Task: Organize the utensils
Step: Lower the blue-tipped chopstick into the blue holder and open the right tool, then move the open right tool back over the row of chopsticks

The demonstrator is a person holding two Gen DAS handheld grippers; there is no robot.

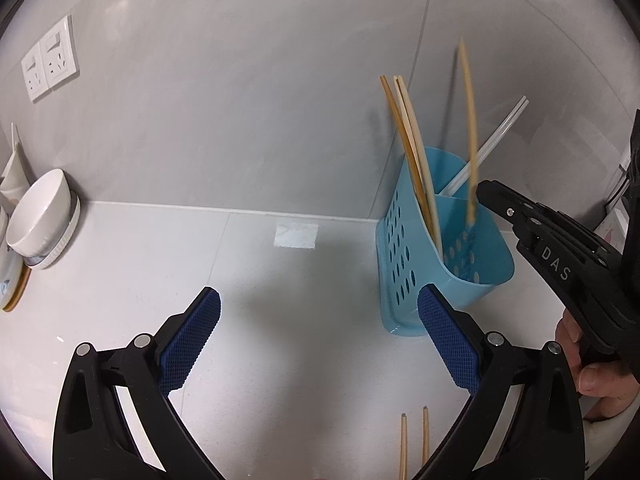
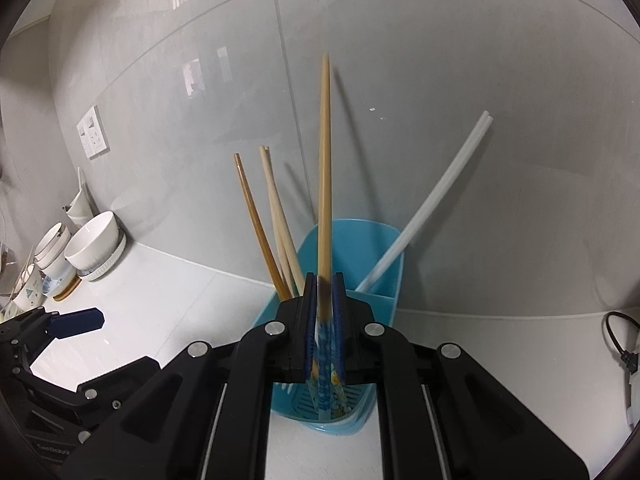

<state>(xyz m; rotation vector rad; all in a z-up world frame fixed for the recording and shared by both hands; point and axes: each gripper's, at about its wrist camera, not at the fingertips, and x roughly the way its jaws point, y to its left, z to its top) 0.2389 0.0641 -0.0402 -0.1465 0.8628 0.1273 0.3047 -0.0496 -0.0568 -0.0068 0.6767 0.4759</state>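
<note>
Item: chopstick (image 2: 324, 168), bamboo with a blue patterned tip, upright in the right gripper (image 2: 323, 312). The pads are closed narrowly on its lower shaft, and the tip hangs inside the front compartment of the blue caddy (image 2: 384, 248).

Caddy: stands on the white counter (image 1: 160, 264) against the tiled wall, at 3 o'clock from the left gripper (image 1: 320, 340). It holds three tan chopsticks (image 2: 256, 220) leaning to 11 o'clock and white chopsticks (image 2: 436, 196) leaning to 1 o'clock from the rear compartment.

Left gripper: wide open, empty, hovering over bare counter.

Step in hand, as judged: seating the chopstick. It is best kept vertical and lowered until the tip meets the slotted floor, and only then let go, so that it leans rather than tips out.

In the way: the tan chopsticks crowd the caddy's left side; the divider wall lies just behind the tip.

Waiting: two more chopsticks (image 1: 414, 444) on the counter at 6 o'clock, near the left gripper.

Around: bowls (image 2: 94, 240) and cups at 9 o'clock, wall sockets (image 1: 50, 58) at 10 o'clock, and a black cable (image 2: 618, 340) at 3 o'clock. All are well apart from the caddy.
</note>
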